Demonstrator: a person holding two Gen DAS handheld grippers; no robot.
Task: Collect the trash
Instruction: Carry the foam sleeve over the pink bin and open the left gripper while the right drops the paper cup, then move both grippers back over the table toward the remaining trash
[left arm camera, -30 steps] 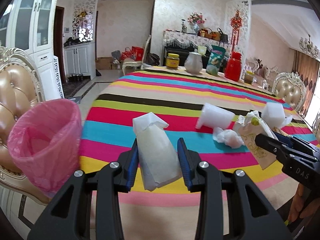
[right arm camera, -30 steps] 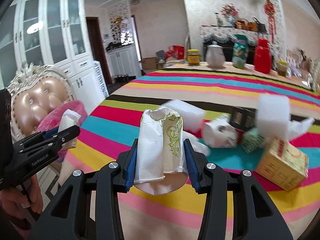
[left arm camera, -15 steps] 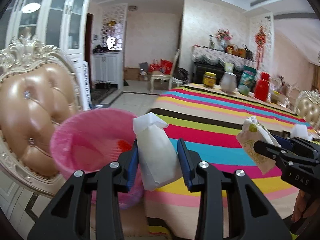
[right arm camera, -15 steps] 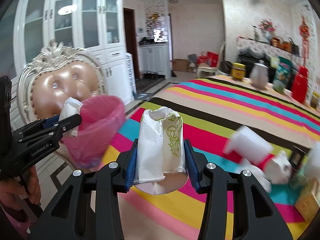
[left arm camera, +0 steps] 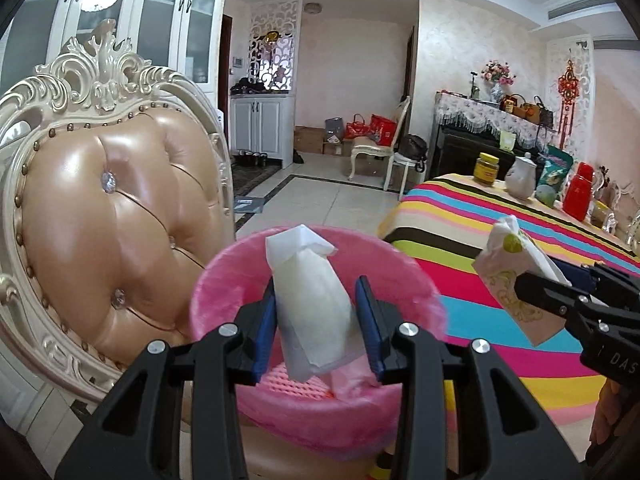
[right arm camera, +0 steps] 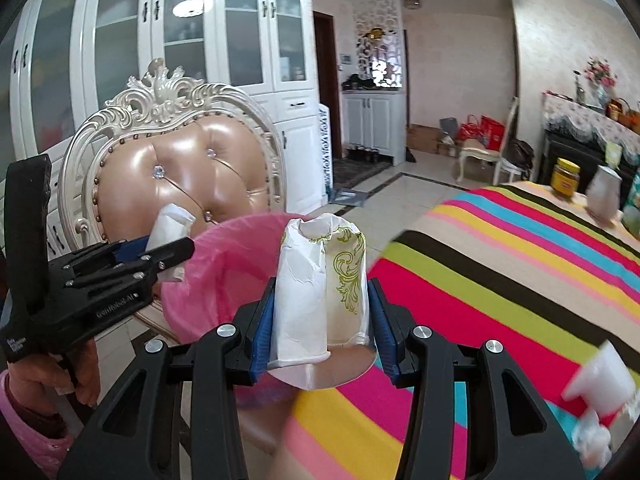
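Left wrist view is now showing the pink bin [left arm camera: 320,400] directly under the left gripper [left arm camera: 316,316]; a second ago that bin was sitting off to the left and the striped surface [left arm camera: 500,240] was filling the frame. Both grippers are swinging away from the pile of trash toward the tufted chair [left arm camera: 112,220]. The left fingers [left arm camera: 266,320] are standing narrowly apart, pinching a crumpled white paper pouch [left arm camera: 312,304], its folded top pointing up, and it is hanging over the bin's mouth. Inside the bin, a pink mesh bottom and a fold of pink liner are showing; whether other trash is lying there I cannot tell. To the right, the right gripper [left arm camera: 532,292] is carrying its load beside the bin's rim.

Right wrist view is showing the right fingers [right arm camera: 264,328] clamping a squashed white paper cup [right arm camera: 324,292] with a green scroll print, rim facing the camera, hovering between the bin and the surface's edge. A blurred white cup [right arm camera: 600,380] is lying on the surface at far right.
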